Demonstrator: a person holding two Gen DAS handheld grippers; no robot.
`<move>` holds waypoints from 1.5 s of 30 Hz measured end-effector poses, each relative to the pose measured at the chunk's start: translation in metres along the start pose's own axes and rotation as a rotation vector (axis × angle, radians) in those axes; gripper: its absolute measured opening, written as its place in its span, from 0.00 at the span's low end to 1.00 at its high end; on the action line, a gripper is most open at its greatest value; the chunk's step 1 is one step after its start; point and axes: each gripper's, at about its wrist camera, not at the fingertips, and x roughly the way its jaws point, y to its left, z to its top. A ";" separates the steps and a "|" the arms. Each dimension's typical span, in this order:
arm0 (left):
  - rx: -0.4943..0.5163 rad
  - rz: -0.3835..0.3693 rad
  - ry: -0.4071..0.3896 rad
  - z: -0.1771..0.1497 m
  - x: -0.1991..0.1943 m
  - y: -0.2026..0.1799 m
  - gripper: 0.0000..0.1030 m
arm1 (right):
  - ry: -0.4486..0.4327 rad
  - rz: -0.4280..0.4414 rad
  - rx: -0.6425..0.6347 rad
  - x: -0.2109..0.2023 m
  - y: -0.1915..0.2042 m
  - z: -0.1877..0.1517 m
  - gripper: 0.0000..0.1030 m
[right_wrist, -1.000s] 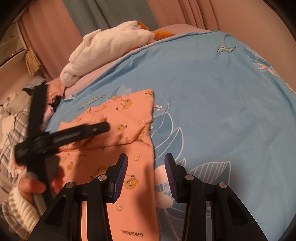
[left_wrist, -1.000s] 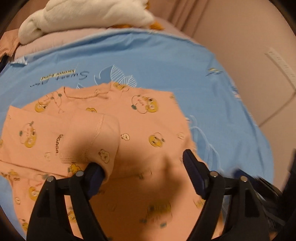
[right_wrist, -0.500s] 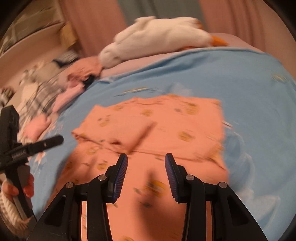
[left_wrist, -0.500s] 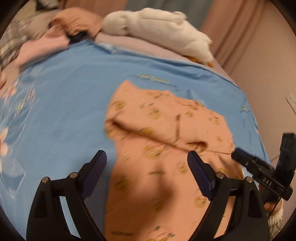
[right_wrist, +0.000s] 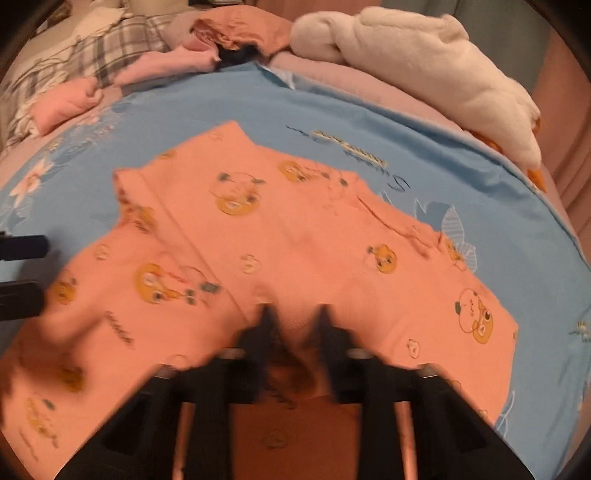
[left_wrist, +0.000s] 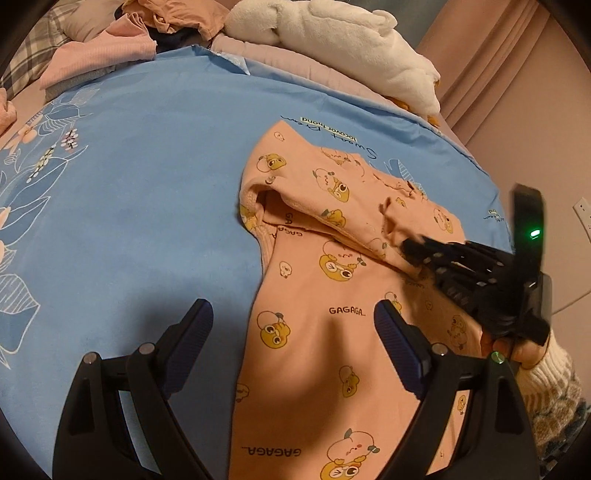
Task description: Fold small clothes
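Note:
An orange baby garment (left_wrist: 332, 295) with yellow cartoon prints lies on the blue sheet (left_wrist: 140, 192), its upper part folded over into a flap. My left gripper (left_wrist: 293, 328) hovers open over the garment's left edge, nothing between its fingers; it also shows at the left border of the right wrist view (right_wrist: 22, 273). My right gripper (right_wrist: 295, 317) is down on the cloth, its jaws closing with a pinched-up ridge of the orange fabric between them. In the left wrist view the right gripper (left_wrist: 410, 249) meets the flap's edge, held by a hand in a knitted sleeve (left_wrist: 546, 384).
A white plush blanket (left_wrist: 332, 44) lies along the far edge of the bed. A pile of pink and orange clothes (right_wrist: 229, 33) and a plaid cloth (right_wrist: 110, 44) sit at the far left. Pink curtains (left_wrist: 491, 74) and a wall socket (left_wrist: 583, 210) are at the right.
My left gripper has let the sleeve go and shifted to the garment's left edge. My right gripper has swung over the garment, dropped onto it and narrowed its jaws on a fold.

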 end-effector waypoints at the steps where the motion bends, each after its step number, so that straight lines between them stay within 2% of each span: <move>1: 0.000 -0.002 0.000 0.000 0.000 0.001 0.86 | -0.021 0.013 0.048 -0.005 -0.006 -0.001 0.10; 4: -0.004 -0.005 0.004 0.000 0.002 0.003 0.86 | -0.127 0.087 0.292 -0.034 -0.043 -0.021 0.10; 6: -0.009 -0.005 0.006 0.000 0.003 0.006 0.86 | -0.191 0.201 0.472 -0.053 -0.069 -0.045 0.10; 8: -0.014 -0.004 0.010 0.000 0.004 0.007 0.86 | -0.214 0.259 0.611 -0.060 -0.088 -0.070 0.10; 9: -0.015 -0.004 0.012 0.000 0.004 0.007 0.86 | -0.208 0.283 0.683 -0.059 -0.099 -0.084 0.14; 11: -0.012 0.000 0.015 0.000 0.003 0.006 0.86 | -0.188 0.343 0.797 -0.054 -0.117 -0.104 0.34; 12: -0.009 0.001 0.015 0.000 0.003 0.006 0.86 | -0.170 0.374 0.878 -0.051 -0.126 -0.117 0.50; 15: -0.005 0.012 0.017 0.001 0.002 0.006 0.86 | -0.215 0.486 0.974 -0.051 -0.142 -0.126 0.53; 17: -0.006 0.019 0.020 0.002 0.003 0.006 0.86 | -0.209 0.512 0.992 -0.049 -0.141 -0.123 0.53; 21: -0.006 0.030 0.025 0.003 0.004 0.006 0.86 | -0.106 0.472 0.915 -0.035 -0.127 -0.099 0.51; 23: -0.007 0.033 0.029 0.003 0.005 0.006 0.86 | -0.072 0.435 0.863 -0.031 -0.119 -0.089 0.35; 25: -0.003 0.038 0.033 0.003 0.005 0.005 0.86 | -0.040 0.357 0.808 -0.029 -0.115 -0.081 0.05; 28: 0.012 0.041 0.027 0.005 0.003 0.003 0.86 | -0.083 0.299 0.749 -0.045 -0.117 -0.067 0.04; 31: 0.013 0.042 0.022 0.007 0.003 0.004 0.86 | -0.144 0.221 0.751 -0.064 -0.138 -0.065 0.04; 35: 0.016 0.044 0.027 0.009 0.007 0.002 0.86 | -0.072 0.088 0.730 -0.056 -0.156 -0.071 0.04; 38: 0.034 0.047 0.020 0.016 0.009 -0.002 0.86 | 0.005 0.066 0.737 -0.040 -0.164 -0.080 0.04; 39: 0.045 0.050 0.013 0.019 0.009 -0.004 0.86 | 0.018 0.023 0.729 -0.037 -0.167 -0.081 0.05; 40: 0.059 0.053 0.002 0.024 0.008 -0.007 0.86 | 0.013 -0.035 0.710 -0.039 -0.168 -0.080 0.05; 41: 0.071 0.051 -0.007 0.028 0.008 -0.010 0.86 | 0.008 -0.057 0.702 -0.042 -0.169 -0.080 0.05; 43: 0.096 0.047 -0.031 0.040 0.009 -0.016 0.86 | -0.015 -0.112 0.686 -0.053 -0.169 -0.077 0.11; 45: 0.119 0.042 -0.055 0.053 0.014 -0.023 0.84 | -0.083 -0.110 0.635 -0.069 -0.163 -0.071 0.11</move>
